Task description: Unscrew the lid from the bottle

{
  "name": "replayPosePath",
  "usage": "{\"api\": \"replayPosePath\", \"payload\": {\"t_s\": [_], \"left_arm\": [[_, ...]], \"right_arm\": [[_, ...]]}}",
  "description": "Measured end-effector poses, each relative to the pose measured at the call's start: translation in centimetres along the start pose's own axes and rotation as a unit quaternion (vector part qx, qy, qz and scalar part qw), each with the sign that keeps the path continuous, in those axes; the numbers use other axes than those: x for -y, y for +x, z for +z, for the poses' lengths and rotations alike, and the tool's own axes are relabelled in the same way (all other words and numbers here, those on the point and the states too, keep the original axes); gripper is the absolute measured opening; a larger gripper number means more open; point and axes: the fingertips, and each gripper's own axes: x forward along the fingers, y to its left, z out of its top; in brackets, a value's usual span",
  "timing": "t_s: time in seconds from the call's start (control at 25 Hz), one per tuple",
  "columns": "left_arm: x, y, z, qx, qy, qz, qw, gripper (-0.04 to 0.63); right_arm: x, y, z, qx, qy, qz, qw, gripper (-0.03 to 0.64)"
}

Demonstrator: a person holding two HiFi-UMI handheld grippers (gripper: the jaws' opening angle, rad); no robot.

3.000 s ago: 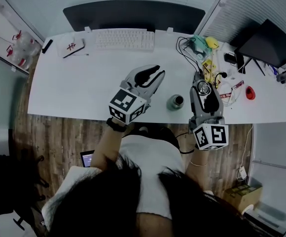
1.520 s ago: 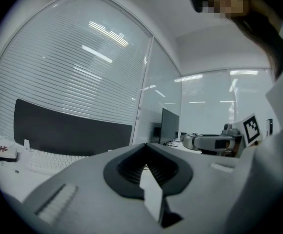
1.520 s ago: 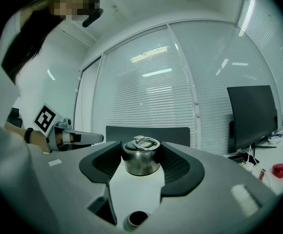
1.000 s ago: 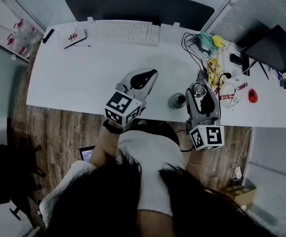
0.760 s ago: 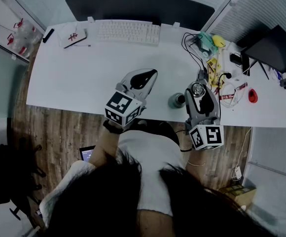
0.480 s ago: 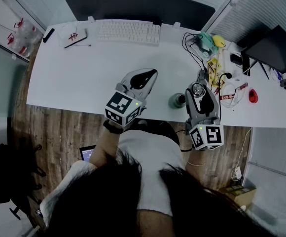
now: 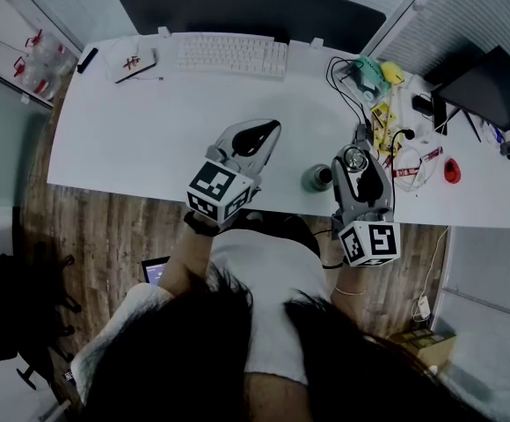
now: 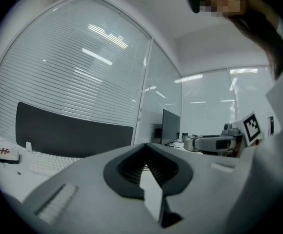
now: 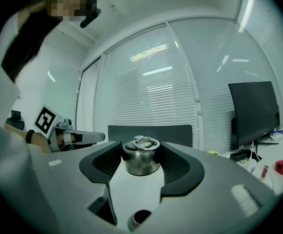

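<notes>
A small metal bottle (image 7: 316, 179) stands open-mouthed on the white desk (image 7: 149, 139) near its front edge. Its mouth also shows low in the right gripper view, below the jaws (image 9: 140, 219). My right gripper (image 7: 355, 159) hangs just right of the bottle, shut on the round metal lid (image 9: 141, 158), which has a ring on top; both pads press the lid's sides. The lid is clear of the bottle. My left gripper (image 7: 262, 135) hovers left of the bottle with its jaws shut and nothing between them (image 8: 147, 149).
A white keyboard (image 7: 230, 55) and dark monitor (image 7: 251, 14) are at the desk's back. Cables and small clutter (image 7: 387, 121) lie at the right, with a red object (image 7: 448, 170) and a second screen (image 7: 488, 82). A notebook (image 7: 130, 63) lies back left.
The head view has shifted slightly since the oldest frame. Over the last second both grippers, the lid and the bottle stay where they were.
</notes>
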Motion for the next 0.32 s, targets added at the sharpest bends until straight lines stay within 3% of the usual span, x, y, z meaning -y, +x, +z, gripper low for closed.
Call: {"api": "replayPosePath", "payload": {"t_s": [0.32], "left_arm": [[-0.16, 0.13, 0.25, 0.003, 0.005, -0.003, 1.0000, 0.060]], "right_arm": [[-0.07, 0.05, 0.15, 0.002, 0.001, 0.000, 1.000, 0.249]]}}
